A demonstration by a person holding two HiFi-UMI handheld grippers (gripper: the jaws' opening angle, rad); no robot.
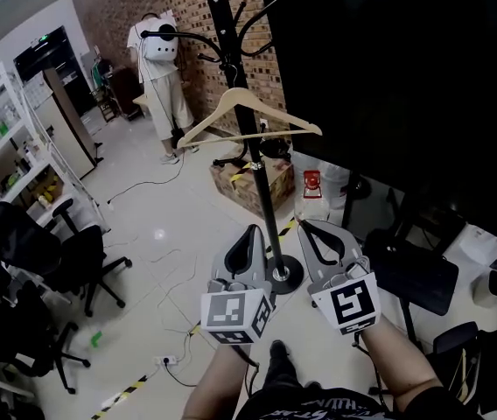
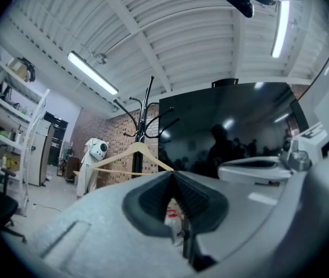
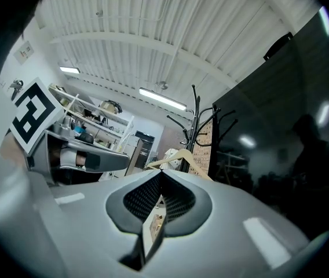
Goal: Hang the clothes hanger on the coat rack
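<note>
A wooden clothes hanger (image 1: 234, 94) hangs by its hook from an arm of the black coat rack (image 1: 254, 160), clear of both grippers. My left gripper (image 1: 253, 231) and right gripper (image 1: 306, 226) are side by side below it, near the rack's round base (image 1: 284, 275). Both are shut with nothing between their pads. The left gripper view shows the shut left gripper (image 2: 173, 174) with the hanger (image 2: 135, 152) and rack (image 2: 147, 109) beyond it. In the right gripper view the shut right gripper (image 3: 160, 171) points at the hanger (image 3: 179, 155) and rack (image 3: 198, 117).
A large dark screen (image 1: 388, 77) stands just right of the rack. A cardboard box (image 1: 253, 186) sits behind the pole. A person in white (image 1: 161, 77) stands by the brick wall. Black office chairs (image 1: 65, 252) and shelving fill the left; cables lie on the floor.
</note>
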